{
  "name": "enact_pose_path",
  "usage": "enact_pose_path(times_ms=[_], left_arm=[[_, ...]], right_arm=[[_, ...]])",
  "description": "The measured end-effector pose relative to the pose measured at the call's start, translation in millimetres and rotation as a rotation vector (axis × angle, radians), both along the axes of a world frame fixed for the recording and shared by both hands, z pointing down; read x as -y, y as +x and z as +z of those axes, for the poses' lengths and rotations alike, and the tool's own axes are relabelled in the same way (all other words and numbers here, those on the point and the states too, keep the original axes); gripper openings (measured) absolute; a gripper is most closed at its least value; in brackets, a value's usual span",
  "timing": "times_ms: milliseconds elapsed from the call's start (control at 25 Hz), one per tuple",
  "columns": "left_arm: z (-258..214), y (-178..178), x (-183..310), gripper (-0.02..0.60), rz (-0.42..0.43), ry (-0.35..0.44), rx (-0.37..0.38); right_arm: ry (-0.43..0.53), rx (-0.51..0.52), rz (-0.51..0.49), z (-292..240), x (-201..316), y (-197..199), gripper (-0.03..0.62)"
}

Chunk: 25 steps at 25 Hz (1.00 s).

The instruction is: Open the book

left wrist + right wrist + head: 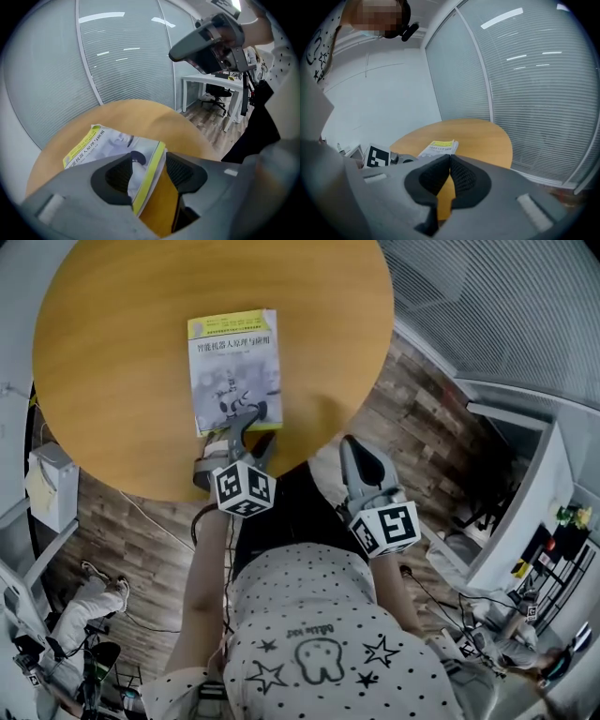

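Note:
A closed book (234,371) with a yellow top band and a grey-white cover lies flat on the round wooden table (122,315). My left gripper (253,427) stands at the book's near edge, tilted down, jaws open. In the left gripper view the book (101,143) shows its yellow spine edge running between the left gripper's (150,164) spread pads, with a gap on each side. My right gripper (361,456) hangs off the table's near rim, over the floor. Its pads meet at the tips with nothing between them in the right gripper view (450,161), where the book (439,147) lies ahead.
A glass wall with blinds curves behind the table (478,140). A white desk and a black office chair (215,93) stand to the right. A white cabinet (52,484) sits left of the table, on a wood floor with cables. Someone's shoes (94,573) show at lower left.

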<state>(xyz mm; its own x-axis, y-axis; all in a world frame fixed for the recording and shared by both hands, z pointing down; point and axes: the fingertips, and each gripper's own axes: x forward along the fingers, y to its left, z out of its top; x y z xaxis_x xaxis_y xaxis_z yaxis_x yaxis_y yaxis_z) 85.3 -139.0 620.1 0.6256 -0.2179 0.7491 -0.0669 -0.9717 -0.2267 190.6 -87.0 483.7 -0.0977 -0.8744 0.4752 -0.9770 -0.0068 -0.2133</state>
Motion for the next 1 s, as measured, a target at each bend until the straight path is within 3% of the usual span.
enact_pose_path(times_ms=[320, 480, 600, 760, 1000], left_arm=[[8.9, 6.6, -0.2, 0.216, 0.029, -0.047, 0.029], [-10.4, -1.2, 0.9, 0.136, -0.081, -0.141, -0.089], [-27.7, -7.7, 9.6, 0.046, -0.176, -0.116, -0.174], [-33.1, -9.7, 15.8, 0.026, -0.238, -0.066, -0.192], [-38.3, -13.1, 21.5, 0.021, -0.325, -0.074, -0.207]], right_arm=[[-0.014, 0.004, 0.029, 1.3, -0.1, 9.6, 0.004], [-0.02, -0.001, 0.042, 1.3, 0.5, 13.6, 0.004], [-0.017, -0.005, 0.048, 0.4, 0.9, 15.8, 0.004], [-0.005, -0.01, 0.046, -4.8, 1.1, 15.2, 0.005], [0.008, -0.02, 0.046, -9.4, -1.5, 19.5, 0.005]])
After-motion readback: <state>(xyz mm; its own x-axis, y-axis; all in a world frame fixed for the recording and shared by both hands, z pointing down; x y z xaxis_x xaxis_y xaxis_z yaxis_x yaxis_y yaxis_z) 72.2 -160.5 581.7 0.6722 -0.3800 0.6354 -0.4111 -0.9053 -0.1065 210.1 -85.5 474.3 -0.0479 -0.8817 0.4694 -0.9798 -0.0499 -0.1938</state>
